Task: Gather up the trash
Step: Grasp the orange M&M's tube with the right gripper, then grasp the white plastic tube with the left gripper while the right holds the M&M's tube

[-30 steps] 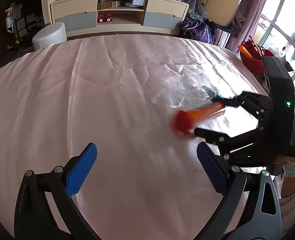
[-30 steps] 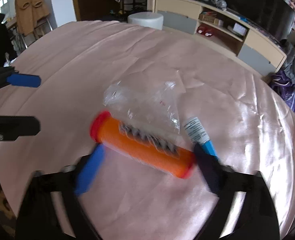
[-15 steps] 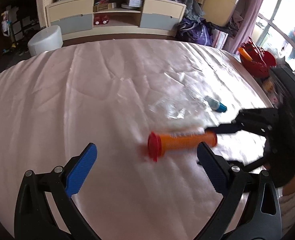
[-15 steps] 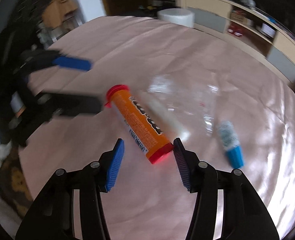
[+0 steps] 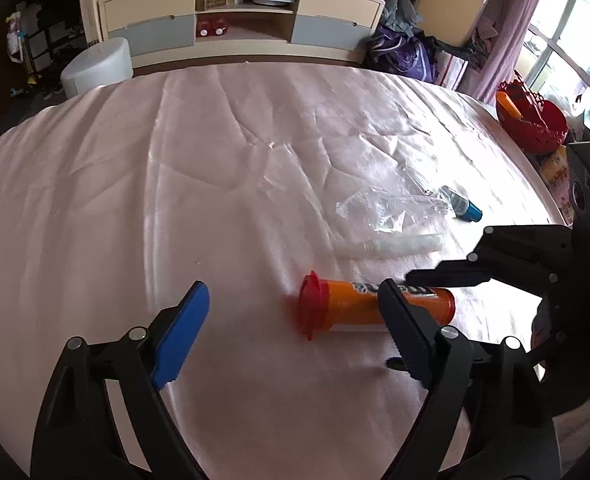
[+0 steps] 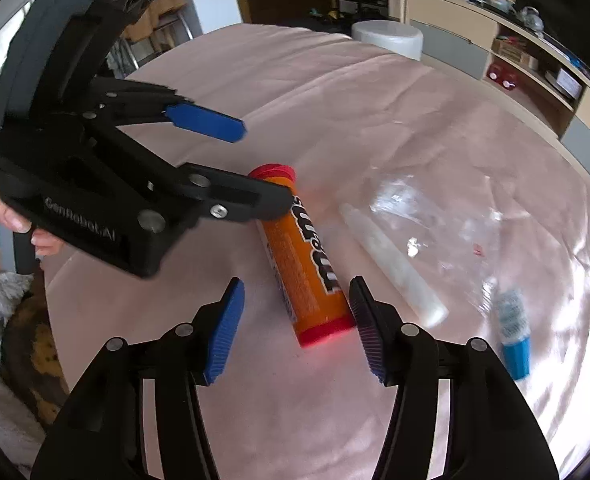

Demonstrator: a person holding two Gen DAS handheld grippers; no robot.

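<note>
An orange m&m's tube with red caps lies on the pink tablecloth; it also shows in the right wrist view. My right gripper is open, its fingers either side of the tube's near end, not touching. My left gripper is open, its right finger in front of the tube; the red cap sits between its fingers. A clear plastic bag, a white stick and a small blue-capped tube lie beyond.
A red basket stands at the table's right edge. A cabinet and a white stool stand beyond the far edge. In the right wrist view the left gripper reaches in from the left over the tube's far end.
The tube was held in my right gripper and now lies on the cloth, released. The right gripper has swung round to its end. The left gripper has moved closer to the tube.
</note>
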